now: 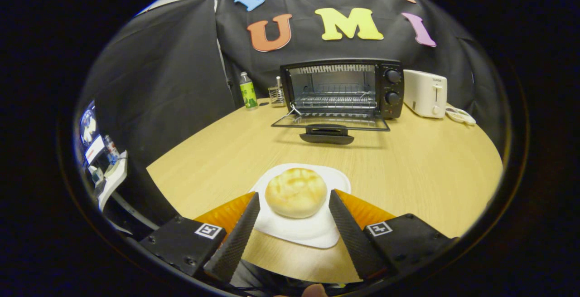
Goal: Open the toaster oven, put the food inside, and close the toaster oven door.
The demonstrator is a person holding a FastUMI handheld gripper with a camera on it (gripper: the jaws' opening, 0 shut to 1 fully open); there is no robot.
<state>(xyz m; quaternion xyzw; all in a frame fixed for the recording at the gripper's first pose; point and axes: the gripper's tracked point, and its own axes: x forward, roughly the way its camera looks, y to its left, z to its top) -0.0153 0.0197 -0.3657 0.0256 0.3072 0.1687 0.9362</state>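
Spread wide, the gripper straddles a round bun on a white plate, fingers flanking without touching it, while the toaster oven waits straight ahead across the table, door already down.

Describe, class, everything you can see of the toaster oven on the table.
The toaster oven is a black box-shaped appliance standing upright at the far side of the wooden table, against the booth's wall. Its glass door is dropped fully open and lies flat, the dark handle toward the open gripper. A wire rack shows inside, and two round knobs sit one above the other on its right panel. A white toaster stands close beside it.
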